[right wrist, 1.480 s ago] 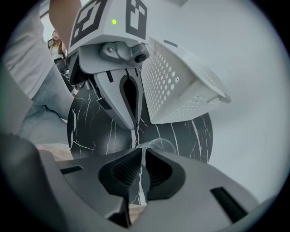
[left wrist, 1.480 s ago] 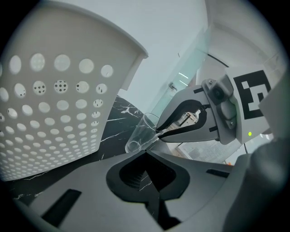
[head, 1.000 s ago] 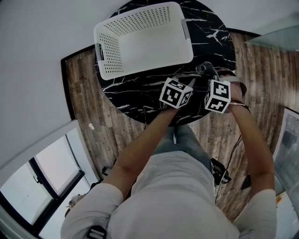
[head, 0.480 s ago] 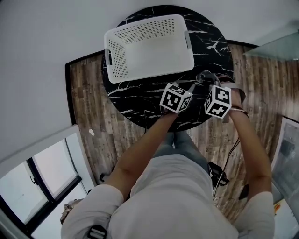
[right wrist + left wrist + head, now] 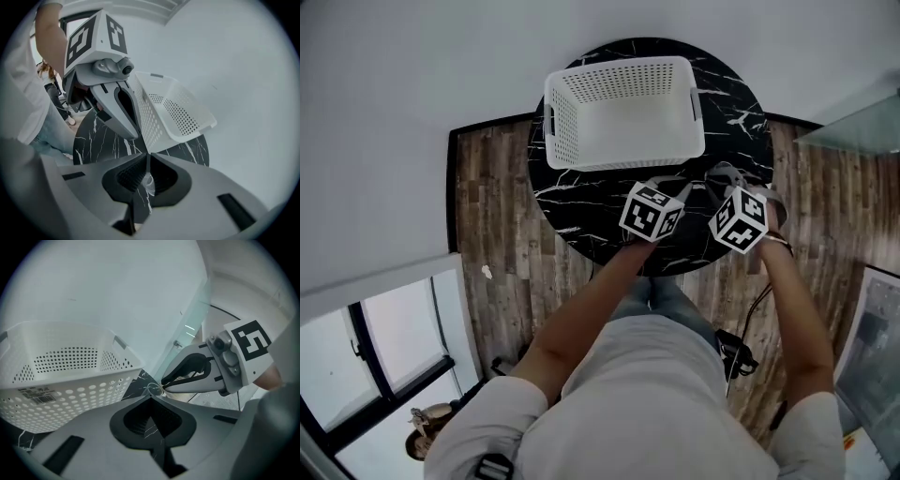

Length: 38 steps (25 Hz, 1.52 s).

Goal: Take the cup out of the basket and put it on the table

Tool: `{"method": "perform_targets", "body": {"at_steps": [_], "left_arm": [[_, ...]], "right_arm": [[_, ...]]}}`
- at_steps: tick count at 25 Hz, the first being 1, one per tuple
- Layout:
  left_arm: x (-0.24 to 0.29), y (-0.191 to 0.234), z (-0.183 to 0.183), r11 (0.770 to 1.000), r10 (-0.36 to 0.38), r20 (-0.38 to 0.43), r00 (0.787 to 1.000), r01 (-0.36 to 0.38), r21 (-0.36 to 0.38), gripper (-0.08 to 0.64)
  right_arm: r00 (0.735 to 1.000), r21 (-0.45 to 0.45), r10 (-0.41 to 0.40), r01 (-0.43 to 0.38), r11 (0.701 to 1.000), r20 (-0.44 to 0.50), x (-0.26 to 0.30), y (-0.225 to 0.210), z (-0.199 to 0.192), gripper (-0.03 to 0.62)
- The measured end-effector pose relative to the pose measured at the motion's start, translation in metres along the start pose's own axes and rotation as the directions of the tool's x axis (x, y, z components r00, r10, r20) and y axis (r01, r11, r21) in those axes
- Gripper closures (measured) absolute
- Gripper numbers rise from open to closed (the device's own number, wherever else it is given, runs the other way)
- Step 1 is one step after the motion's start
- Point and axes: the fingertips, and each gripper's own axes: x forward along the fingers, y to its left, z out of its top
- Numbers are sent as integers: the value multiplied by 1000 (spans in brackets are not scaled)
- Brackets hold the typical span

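Your forearms reach up from 6 o'clock over the wooden floor [image 5: 492, 216] to the near rim of the round black marble counter [image 5: 581, 187].

Your left tool [image 5: 151, 398] hangs over the counter's 6 o'clock edge. Its jaws are clenched tip to tip with nothing in them; only marble shows through the gap behind the tips.

Your right tool [image 5: 146, 157] is just beside it, toward 4 o'clock on the counter, and the two marker cubes sit side by side but apart. Its jaws are pressed together on the thin wall of the cup [image 5: 147, 182], a clear one that shows as a pale film between the pads. In the left gripper view the cup's rim is a small clear ring [image 5: 154, 389] right at the right tool's tips. The cup is outside the basket, near the basket's 4 o'clock corner. You cannot tell from these views whether its base rests on the counter or hangs just above it.

Beyond both tools, the white perforated basket [image 5: 567, 122] sits on the far half of the counter at 12 o'clock, with its long side toward you. It is apart from both tools.

A plain pale wall rises behind the counter.
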Motion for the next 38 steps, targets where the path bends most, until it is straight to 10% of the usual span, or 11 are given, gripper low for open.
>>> {"method": "perform_targets", "body": {"at_steps": [16,38], "left_arm": [[-115,0,42,996,85,215,973,-90,11,561],[-264,-41,102,990,91,533,841,-136,46,561]], "right_arm": [[939,156,-115,67,985,324,-59,0,127,584],[745,374,-237,-17,927,624,-175,16,223,584]]}}
